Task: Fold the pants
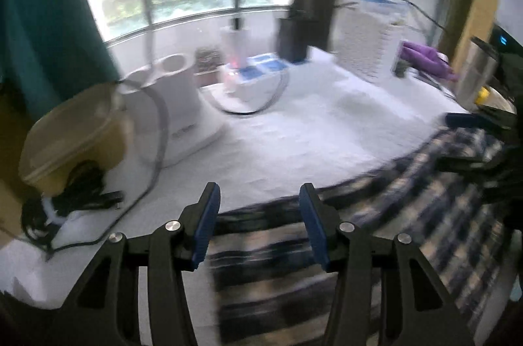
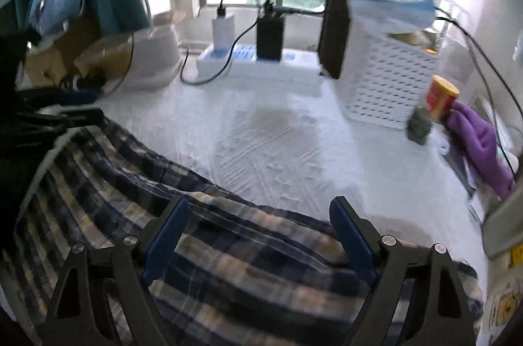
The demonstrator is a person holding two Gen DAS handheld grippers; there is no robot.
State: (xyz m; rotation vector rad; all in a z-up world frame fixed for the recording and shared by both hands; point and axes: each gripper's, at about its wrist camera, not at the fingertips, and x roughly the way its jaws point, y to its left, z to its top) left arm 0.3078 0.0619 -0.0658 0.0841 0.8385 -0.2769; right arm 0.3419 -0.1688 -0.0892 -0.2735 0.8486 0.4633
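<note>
Plaid cloth, dark blue and cream: the pants (image 2: 228,264) lie rumpled along the near edge of the white-covered table (image 2: 278,143), spreading from under both tools toward the left of the right-wrist view.

Left gripper (image 1: 260,198): jaws partly apart, nothing between the pads; the cloth lies below and beyond them. Right gripper (image 2: 260,208): jaws wide apart, hovering over the cloth, not pressing on it. No grip is established on either side.

Judgement on the step in hand: each tool appears to be positioning for a pinch at the cloth's far edge. It would be done well by taking a single clear edge at matching points on each side, closing only once the fabric sits fully between the pads, so the fold lifts evenly.

Limits of observation: both views are smeared by motion. Waistband and leg ends cannot be told apart. The cloth's near edge is cut off by the frame and hidden behind the tool bodies. How many layers lie there is unclear.
</note>
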